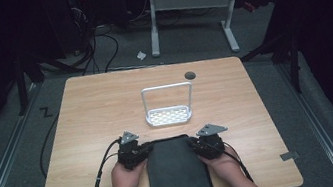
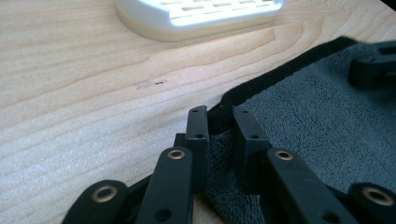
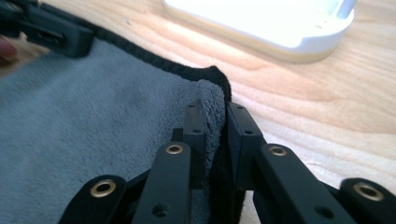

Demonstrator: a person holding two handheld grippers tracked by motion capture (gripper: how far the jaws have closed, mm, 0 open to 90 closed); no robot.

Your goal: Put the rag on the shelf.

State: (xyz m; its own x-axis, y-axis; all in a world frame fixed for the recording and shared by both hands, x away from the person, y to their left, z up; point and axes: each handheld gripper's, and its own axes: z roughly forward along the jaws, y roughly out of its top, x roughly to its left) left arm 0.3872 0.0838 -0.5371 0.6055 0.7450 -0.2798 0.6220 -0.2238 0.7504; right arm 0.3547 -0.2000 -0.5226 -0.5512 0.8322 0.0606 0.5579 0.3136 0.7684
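table (image 1: 105,103) of pale wood is the largest thing here, one of it, square-cornered and seen from above in the high view. taking the towel as the landmark: one dark grey towel (image 1: 177,173) lies flat on the near middle of the table, its long side running toward the person and its near end reaching the table's near edge. beyond the towel's far edge, a little apart from it, stands one white rack (image 1: 169,115) with a slotted base and a tall wire handle arched over it; farther beyond that, near the table's far edge, sits one small dark round cap (image 1: 190,75). two hands come in on either side of the towel, each with one gripper. the left gripper (image 1: 144,150) sits at the towel's far left corner; in the left gripper view its jaws are drawn close on the bunched black-hemmed corner of the towel (image 2: 327,121), with the cloth pinched between the pads. the right gripper (image 1: 193,144) sits at the towel's far right corner; in the right gripper view its jaws clamp a raised fold of the towel (image 3: 93,121) at the hem, the cloth standing up between the pads. the rack (image 3: 280,28) shows just beyond that corner, bright and blurred, and the left gripper view likewise shows the rack (image 2: 196,18) past the bare wood. two cables trail back from the grippers, one each.
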